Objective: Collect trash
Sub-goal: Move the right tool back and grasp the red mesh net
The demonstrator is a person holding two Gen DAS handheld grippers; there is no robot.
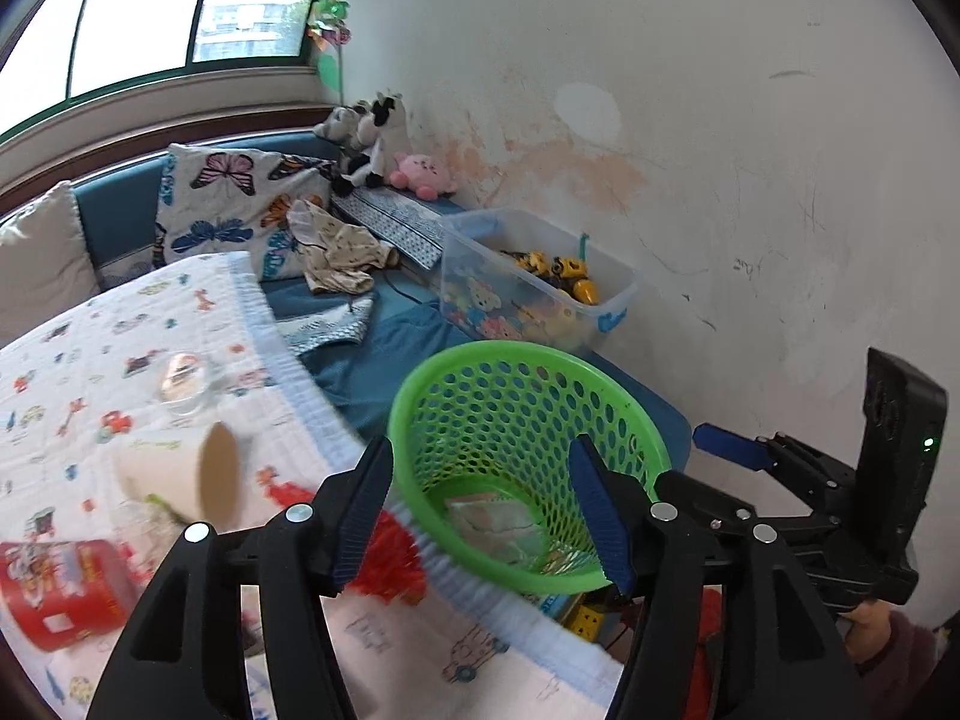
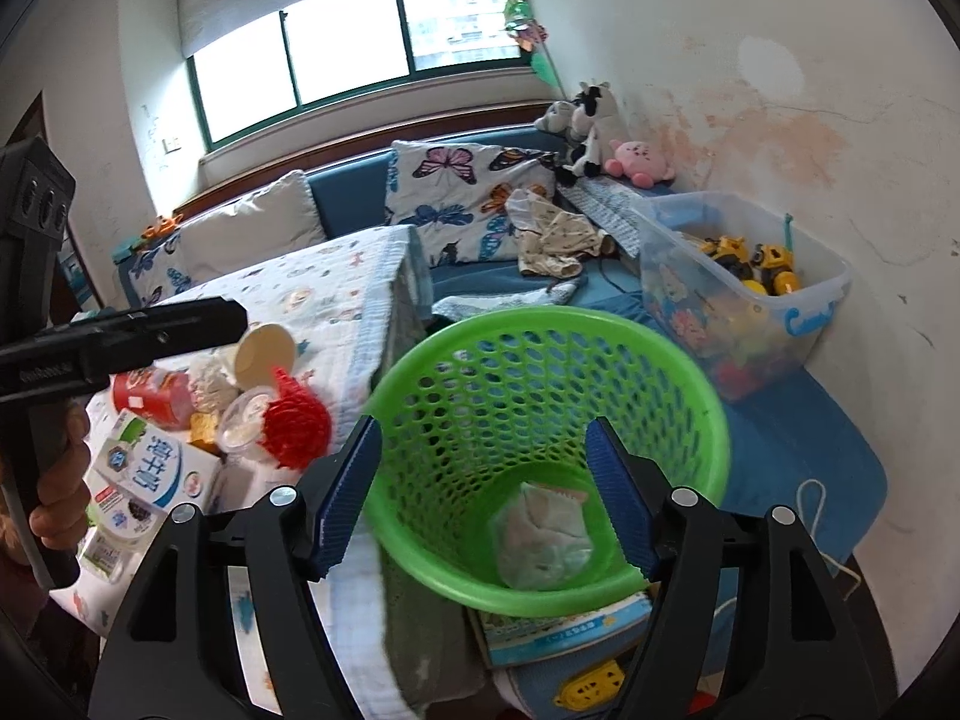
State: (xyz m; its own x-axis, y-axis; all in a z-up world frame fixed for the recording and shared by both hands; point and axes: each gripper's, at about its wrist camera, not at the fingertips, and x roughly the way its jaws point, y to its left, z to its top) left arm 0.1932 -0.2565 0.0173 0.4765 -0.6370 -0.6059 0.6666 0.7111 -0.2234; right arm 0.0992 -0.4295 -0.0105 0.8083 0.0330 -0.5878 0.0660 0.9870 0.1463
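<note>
Hovering over green basket (image 2: 540, 372), both grippers' fingers apart, gripping nothing.
Crumpled wrapper (image 2: 543, 540) inside basket; paper cup (image 1: 186, 474), red can (image 1: 57, 591) on tabletop (image 1: 372, 648).

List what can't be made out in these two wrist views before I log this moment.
- Left wrist view: paper cup and red can smeared by blur; the can's print is unreadable.
- Green basket: its contents are partly hidden by the near rim and the left hand-held gripper.
- Right wrist view: the pale crumpled item in the basket is unidentifiable.
- The booklet under the basket is mostly covered.
</note>
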